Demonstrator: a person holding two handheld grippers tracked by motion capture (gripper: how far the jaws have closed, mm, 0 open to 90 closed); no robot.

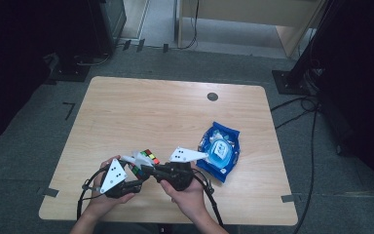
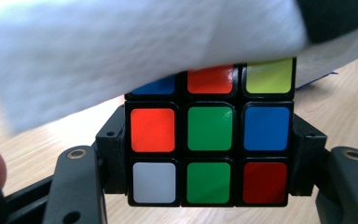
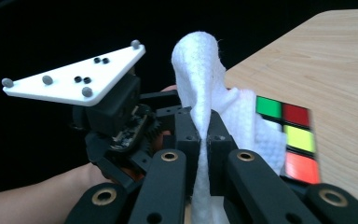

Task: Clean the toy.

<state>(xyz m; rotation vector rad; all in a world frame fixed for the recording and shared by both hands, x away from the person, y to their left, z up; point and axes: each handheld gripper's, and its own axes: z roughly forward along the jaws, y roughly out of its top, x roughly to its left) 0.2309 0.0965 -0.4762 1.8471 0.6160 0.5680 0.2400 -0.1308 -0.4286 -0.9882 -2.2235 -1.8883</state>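
My left gripper [image 2: 209, 186] clamped the puzzle cube [image 2: 209, 140] just above the table [image 1: 175, 117]; my right gripper [image 3: 208, 140] pinched a white wipe [image 3: 200, 84] draped over the cube's top.

High view: overhead from the worktop's [image 1: 175, 112] near edge, facing forward and down, far off, whole top visible. Left tool view: very close, level, facing the cube [image 2: 209, 140]. Right tool view: close, looking along the wipe [image 3: 203, 93] toward the left tool [image 3: 112, 116]. All three share the cube near the near edge.
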